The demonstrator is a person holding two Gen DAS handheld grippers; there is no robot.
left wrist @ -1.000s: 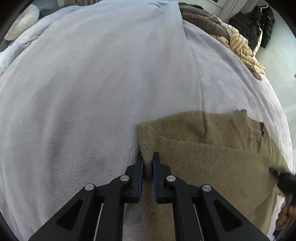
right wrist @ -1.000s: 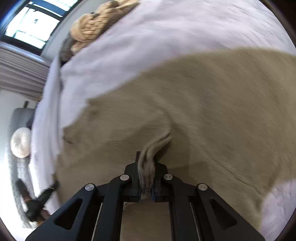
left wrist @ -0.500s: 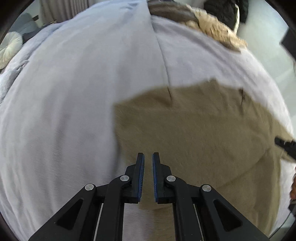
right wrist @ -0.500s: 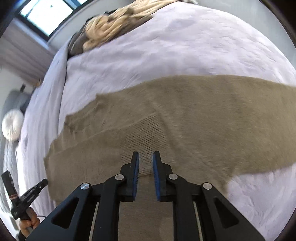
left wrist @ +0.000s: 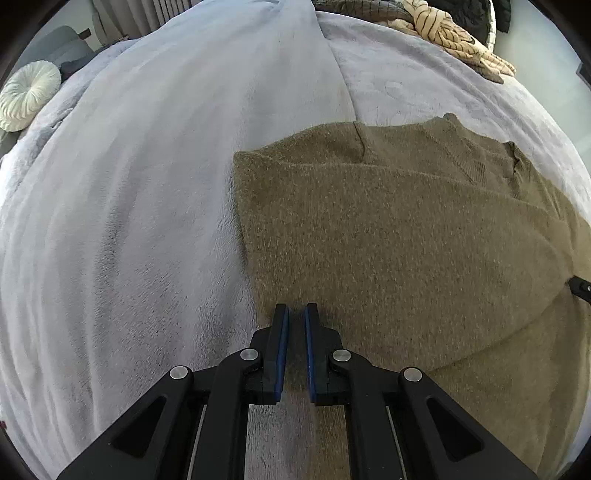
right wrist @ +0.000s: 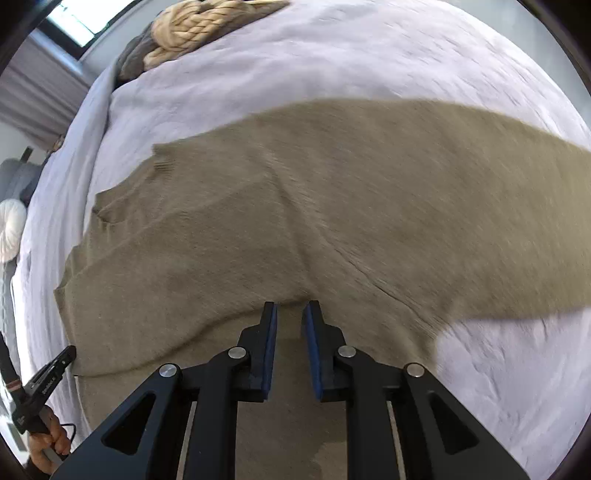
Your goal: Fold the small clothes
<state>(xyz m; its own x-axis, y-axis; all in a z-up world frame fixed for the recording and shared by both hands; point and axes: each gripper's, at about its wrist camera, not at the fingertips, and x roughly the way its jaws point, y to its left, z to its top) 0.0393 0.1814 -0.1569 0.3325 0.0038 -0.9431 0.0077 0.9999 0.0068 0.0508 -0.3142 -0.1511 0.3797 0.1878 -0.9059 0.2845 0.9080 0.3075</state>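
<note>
One bed [left wrist: 147,206], lavender cover, bearing one olive knit sweater [left wrist: 406,240] lying flat with a fold laid across it. Two hand-held grippers, both empty: left hand-held gripper [left wrist: 293,314] nearly closed over the sweater's left edge; right hand-held gripper [right wrist: 289,310], jaws just opened to a narrow gap, nothing between them, over the fold's edge. Next fold likely goes best with matching corners pinched and carried over evenly.

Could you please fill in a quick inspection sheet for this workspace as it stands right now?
Surface: pale lilac bedspread, soft, lightly rumpled.
Job's things: olive knit sweater lying flat, part folded.
Clutter: chunky cream knit throw at the far edge; round white cushion beyond the bed.
Grippers: left gripper shut, empty, above the sweater's edge; right gripper has just been opening, nothing between its pads.
Cables: thin dark cord by the hand.
Surroundings: window, curtain.
</note>
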